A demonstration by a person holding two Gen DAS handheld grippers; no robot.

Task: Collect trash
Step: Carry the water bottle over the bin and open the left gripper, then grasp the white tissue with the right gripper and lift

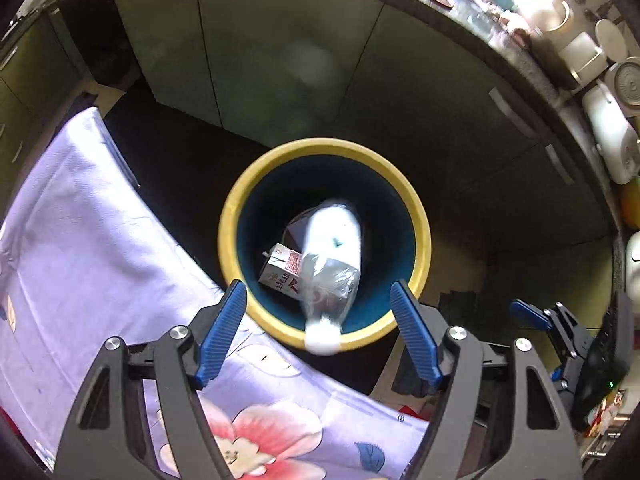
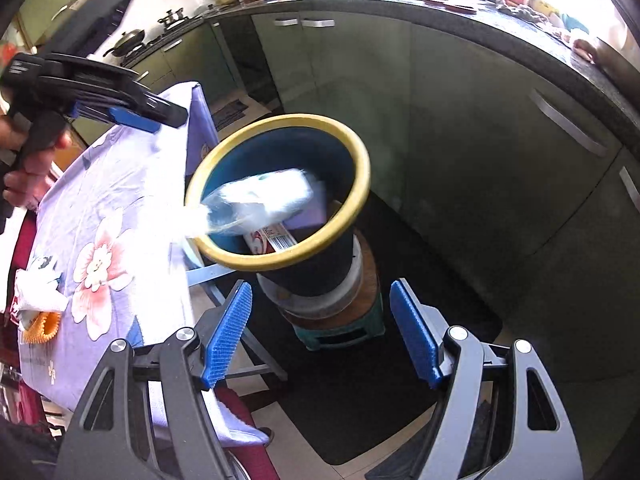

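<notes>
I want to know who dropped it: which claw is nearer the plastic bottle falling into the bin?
Left. The left claw hangs open right above the plastic bottle at the bin rim; the right claw is open too, farther back and off to the side.

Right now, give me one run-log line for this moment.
left gripper: open, nothing gripped | bottle: blurred over bin mouth | carton: inside bin | right gripper: open, empty

Table [image 2: 120, 184]: covered by a lilac cloth [image 1: 100, 240] with pink flower print; an orange mesh item [image 2: 40, 330] lies at its near edge. Cabinets [image 1: 280, 60]: green doors, metal handles [image 2: 568, 124], below a dark worktop [image 2: 520, 36] crowded with kitchenware; a pan [image 2: 130, 38] sits on the hob. Floor: dark mat [image 2: 360, 420] over pale tiles; green stool [image 2: 340, 332] on the mat.
</notes>
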